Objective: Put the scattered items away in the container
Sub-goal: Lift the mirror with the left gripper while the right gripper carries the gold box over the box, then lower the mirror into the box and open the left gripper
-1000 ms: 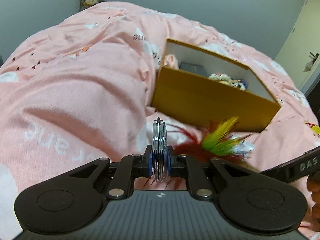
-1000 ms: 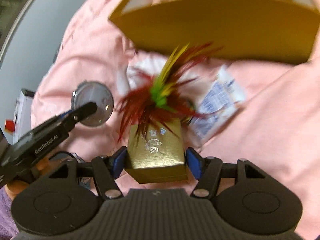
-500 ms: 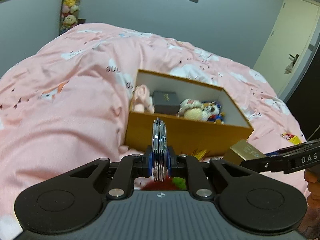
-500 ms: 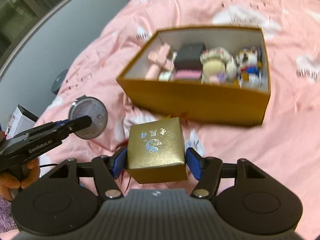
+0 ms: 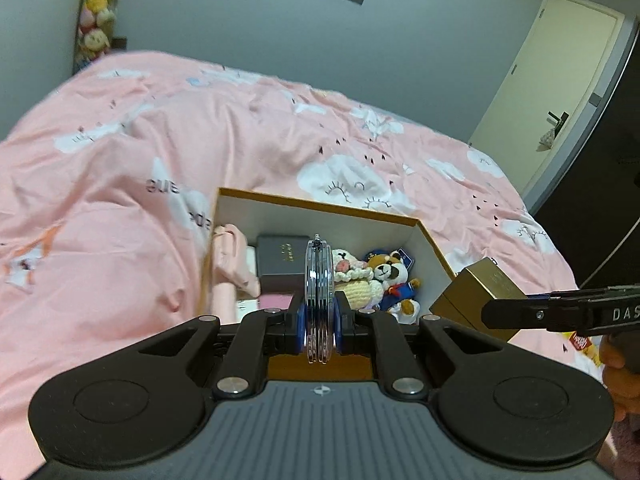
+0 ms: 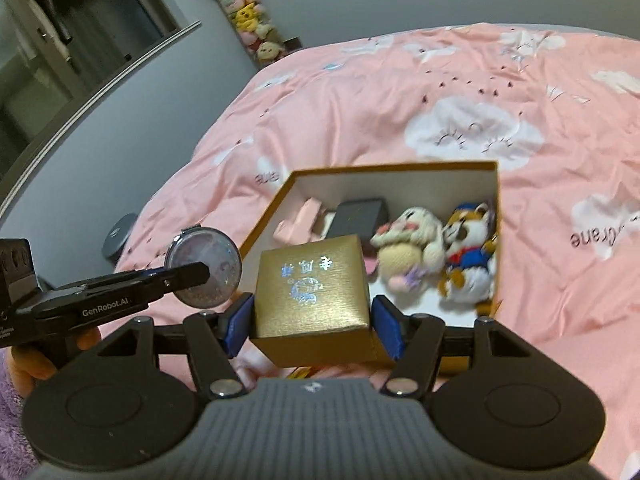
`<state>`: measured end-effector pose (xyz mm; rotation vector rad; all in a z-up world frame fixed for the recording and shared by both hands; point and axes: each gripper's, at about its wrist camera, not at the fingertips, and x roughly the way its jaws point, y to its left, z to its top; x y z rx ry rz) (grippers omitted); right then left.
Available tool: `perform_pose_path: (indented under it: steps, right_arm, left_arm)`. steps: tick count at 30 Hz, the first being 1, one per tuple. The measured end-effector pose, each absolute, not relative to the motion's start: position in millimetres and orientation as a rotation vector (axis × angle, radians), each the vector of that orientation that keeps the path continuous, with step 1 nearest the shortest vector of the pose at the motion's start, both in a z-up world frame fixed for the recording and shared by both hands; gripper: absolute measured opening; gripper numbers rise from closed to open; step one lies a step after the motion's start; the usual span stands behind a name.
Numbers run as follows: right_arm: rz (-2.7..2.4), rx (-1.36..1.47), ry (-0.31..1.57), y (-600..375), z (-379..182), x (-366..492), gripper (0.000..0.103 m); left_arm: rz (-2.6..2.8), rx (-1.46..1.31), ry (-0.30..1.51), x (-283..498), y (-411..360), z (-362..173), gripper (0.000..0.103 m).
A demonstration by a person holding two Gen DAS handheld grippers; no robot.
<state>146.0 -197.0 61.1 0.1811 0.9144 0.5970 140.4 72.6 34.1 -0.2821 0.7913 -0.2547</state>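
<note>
Pink bedding printed with white clouds covers the one bed, which fills most of both wrist views. One open cardboard container, mustard-gold outside and white inside, sits on it, its long axis running across the right wrist view. Inside it five things can be counted: one pink folded item at the left end, one dark flat box beside it, a pink slab partly hidden below that, one cream crocheted doll, and one raccoon plush in a blue outfit at the right end.

Two hand-held tongs hang in front of the container's near wall. The right tongs are clamped on one gold cube-shaped gift box, blue pads pressed to its left and right faces; its printed top faces up toward the camera, with the silver characters reading upside down. The left tongs are pinched on one round silver compact mirror, held on edge so its disc stands upright and its flat faces point left and right. In the right wrist view the compact shows its glittery round face, left of the gold box and apart from it.
</note>
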Motion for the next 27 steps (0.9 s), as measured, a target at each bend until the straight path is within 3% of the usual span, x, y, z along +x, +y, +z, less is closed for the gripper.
perform_pose_path:
  steps: [16, 27]
  right_arm:
    - [0.526, 0.139, 0.992, -185.6, 12.9, 218.7, 0.066]
    - [0.524, 0.131, 1.061, -178.0, -10.2, 238.5, 0.066]
  left_arm:
    - [-0.261, -0.403, 1.218, 250.5, 50.1, -68.1, 0.015]
    - [-0.281, -0.458, 1.317, 271.1, 50.8, -93.2, 0.015]
